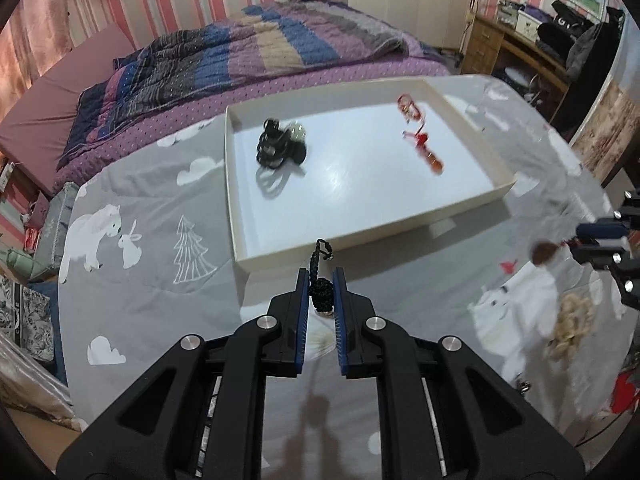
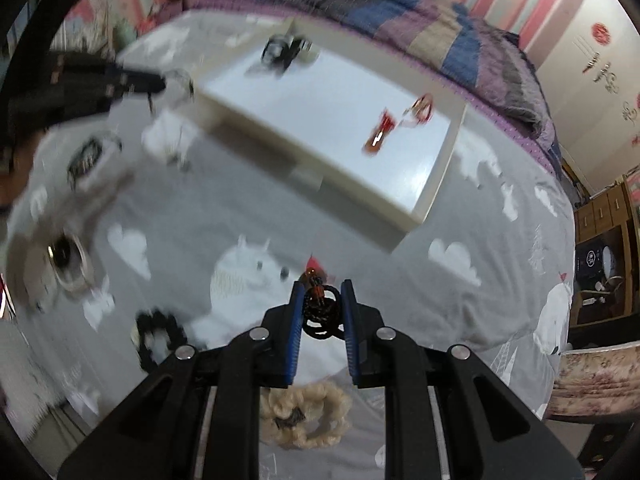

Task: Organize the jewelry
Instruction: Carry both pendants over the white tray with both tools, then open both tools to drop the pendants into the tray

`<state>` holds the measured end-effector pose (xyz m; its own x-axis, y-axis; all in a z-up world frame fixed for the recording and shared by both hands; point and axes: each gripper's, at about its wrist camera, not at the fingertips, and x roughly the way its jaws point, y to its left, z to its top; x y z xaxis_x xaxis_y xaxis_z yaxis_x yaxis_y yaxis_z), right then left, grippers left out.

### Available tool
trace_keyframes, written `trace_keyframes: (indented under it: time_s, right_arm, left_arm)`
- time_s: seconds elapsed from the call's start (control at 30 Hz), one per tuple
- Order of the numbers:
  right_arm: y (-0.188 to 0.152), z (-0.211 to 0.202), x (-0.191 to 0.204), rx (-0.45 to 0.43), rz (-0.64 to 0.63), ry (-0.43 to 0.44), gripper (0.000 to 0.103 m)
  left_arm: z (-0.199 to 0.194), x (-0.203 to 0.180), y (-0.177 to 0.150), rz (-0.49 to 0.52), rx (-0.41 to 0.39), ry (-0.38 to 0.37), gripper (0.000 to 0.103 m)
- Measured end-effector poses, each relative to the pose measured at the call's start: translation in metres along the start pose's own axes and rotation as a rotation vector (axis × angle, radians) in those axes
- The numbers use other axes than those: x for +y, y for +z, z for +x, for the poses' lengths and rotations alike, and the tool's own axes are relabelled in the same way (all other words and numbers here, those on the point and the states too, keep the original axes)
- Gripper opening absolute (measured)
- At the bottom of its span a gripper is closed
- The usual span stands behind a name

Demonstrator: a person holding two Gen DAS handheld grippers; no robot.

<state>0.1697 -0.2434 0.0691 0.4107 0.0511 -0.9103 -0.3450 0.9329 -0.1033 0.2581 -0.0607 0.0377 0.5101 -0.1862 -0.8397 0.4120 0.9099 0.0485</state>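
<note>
A shallow white tray (image 1: pixel 360 236) lies on the grey printed cloth; it also shows in the right wrist view (image 2: pixel 424 200). In it lie a black jewelry clump (image 1: pixel 278 146) and red pieces (image 1: pixel 424 140). My left gripper (image 1: pixel 322 284) is shut on a black braided cord piece (image 1: pixel 321 294) just before the tray's near rim. My right gripper (image 2: pixel 320 294) is shut on a black cord with reddish beads (image 2: pixel 318 308) above the cloth; it also appears at the right edge of the left wrist view (image 1: pixel 580 246).
A cream braided ring (image 2: pixel 308 416) lies under my right gripper. A black beaded ring (image 2: pixel 158 338), a dark ring (image 2: pixel 62 258) and a black square piece (image 2: pixel 86 158) lie on the cloth to the left. A bed with a striped quilt (image 1: pixel 224 52) stands behind the table.
</note>
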Motion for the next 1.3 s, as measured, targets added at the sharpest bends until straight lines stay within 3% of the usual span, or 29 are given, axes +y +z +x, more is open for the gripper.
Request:
trace_keyframes:
  time_s: [0.13,0.3,0.47,0.7,1.0,1.13,1.23,1.3]
  right_arm:
    - [0.029,-0.003,-0.022,-0.071,0.075,0.021,0.019]
    - [0.073,0.018,-0.043,-0.114,0.151,0.010,0.019]
    - [0.122,0.053,-0.064,-0.141,0.253,-0.039,0.019]
    - [0.171,0.109,-0.103,-0.178,0.414,0.000,0.019]
    - [0.187,0.177,-0.130,-0.193,0.528,0.060,0.019]
    - [0.187,0.192,-0.128,-0.179,0.521,0.056,0.019]
    - [0.186,0.199,-0.125,-0.164,0.515,0.069,0.021]
    - [0.185,0.198,-0.125,-0.159,0.509,0.059,0.022]
  left_arm:
    - [-0.007,-0.001,0.015,-0.014,-0.033,-0.016,0.010]
    - [0.009,0.009,0.050,-0.105,-0.040,-0.074,0.010]
    - [0.051,0.020,0.092,-0.171,-0.023,-0.050,0.010]
    - [0.127,0.038,0.142,-0.288,0.021,-0.019,0.010]
    - [0.183,0.037,0.164,-0.312,0.061,0.010,0.010]
    - [0.197,0.034,0.167,-0.304,0.074,0.019,0.011]
    - [0.196,0.031,0.166,-0.288,0.074,0.031,0.013]
    - [0.194,0.029,0.167,-0.281,0.073,0.037,0.023]
